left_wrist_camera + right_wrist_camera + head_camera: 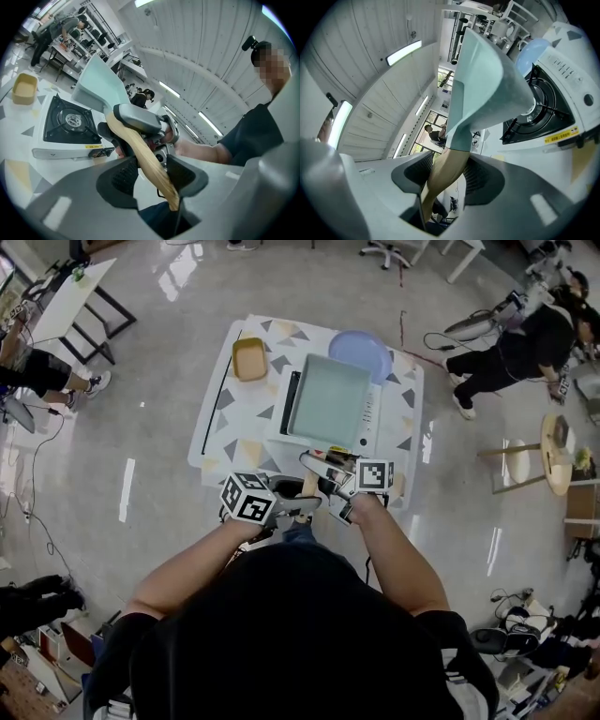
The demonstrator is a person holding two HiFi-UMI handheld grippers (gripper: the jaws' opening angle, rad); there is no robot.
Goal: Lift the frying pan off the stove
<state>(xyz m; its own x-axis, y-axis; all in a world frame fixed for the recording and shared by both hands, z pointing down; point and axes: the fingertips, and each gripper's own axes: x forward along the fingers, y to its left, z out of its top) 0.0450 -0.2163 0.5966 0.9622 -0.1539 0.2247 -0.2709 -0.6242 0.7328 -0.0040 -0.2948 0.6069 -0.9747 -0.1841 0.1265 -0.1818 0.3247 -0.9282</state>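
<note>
Okay: left fingers [123,177] and right fingers [482,180] both clamp the wooden handle [143,157]; frying pan [328,401] hides the burner [551,101] from head view, right gripper view shows it bare.

Pan: pale green square frying pan [328,399], smooth, matt coating.
Handle: light wooden handle [445,173], smooth, faint sheen.
Stove: white portable gas stove [61,151], glossy painted metal.
Floor: grey floor [141,474], polished, reflective.

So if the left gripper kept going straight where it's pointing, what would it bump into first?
Probably the right gripper, clamped on the same wooden handle of the frying pan just ahead; depth is hard to judge.
</note>
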